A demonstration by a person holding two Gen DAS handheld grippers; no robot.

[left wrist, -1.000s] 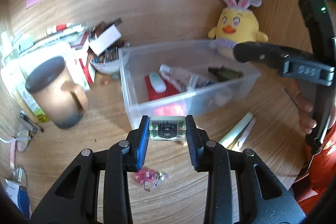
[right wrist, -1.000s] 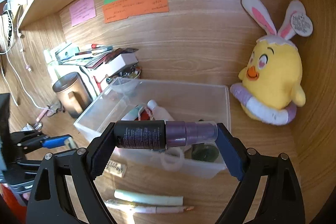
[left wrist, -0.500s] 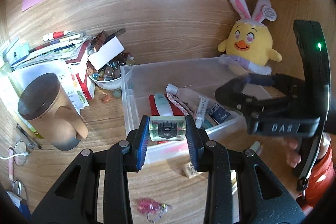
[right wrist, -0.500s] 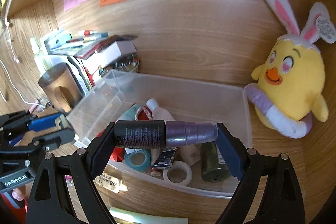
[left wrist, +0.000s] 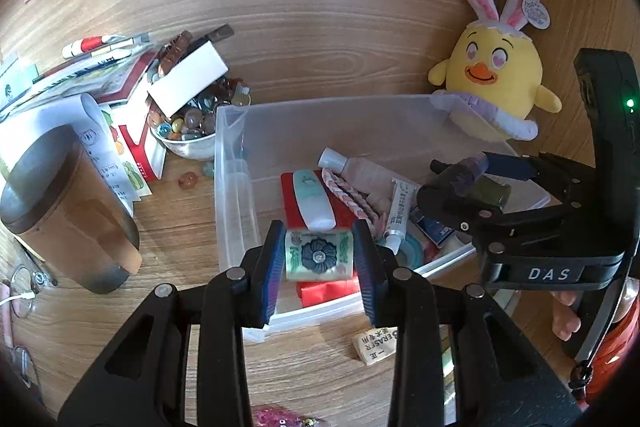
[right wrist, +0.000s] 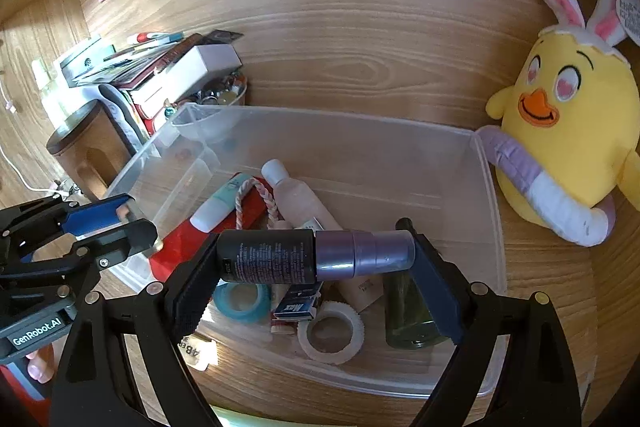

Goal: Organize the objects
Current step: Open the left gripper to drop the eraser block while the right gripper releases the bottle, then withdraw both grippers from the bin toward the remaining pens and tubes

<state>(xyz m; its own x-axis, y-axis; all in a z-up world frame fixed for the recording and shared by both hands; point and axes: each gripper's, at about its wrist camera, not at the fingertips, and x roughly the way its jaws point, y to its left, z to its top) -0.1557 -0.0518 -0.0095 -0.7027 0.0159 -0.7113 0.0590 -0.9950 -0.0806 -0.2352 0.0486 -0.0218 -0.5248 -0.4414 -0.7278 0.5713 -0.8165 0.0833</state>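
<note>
At lower centre of the left wrist view, a small flower-patterned block (left wrist: 319,255) is pinched in the left gripper (left wrist: 319,259) over the clear plastic bin's (left wrist: 232,163) near edge. The right gripper (right wrist: 316,259) clamps a black spray bottle with purple cap (right wrist: 280,261) crosswise above the bin (right wrist: 486,211). A yellow chick plush (right wrist: 576,131) sits at right.
</note>
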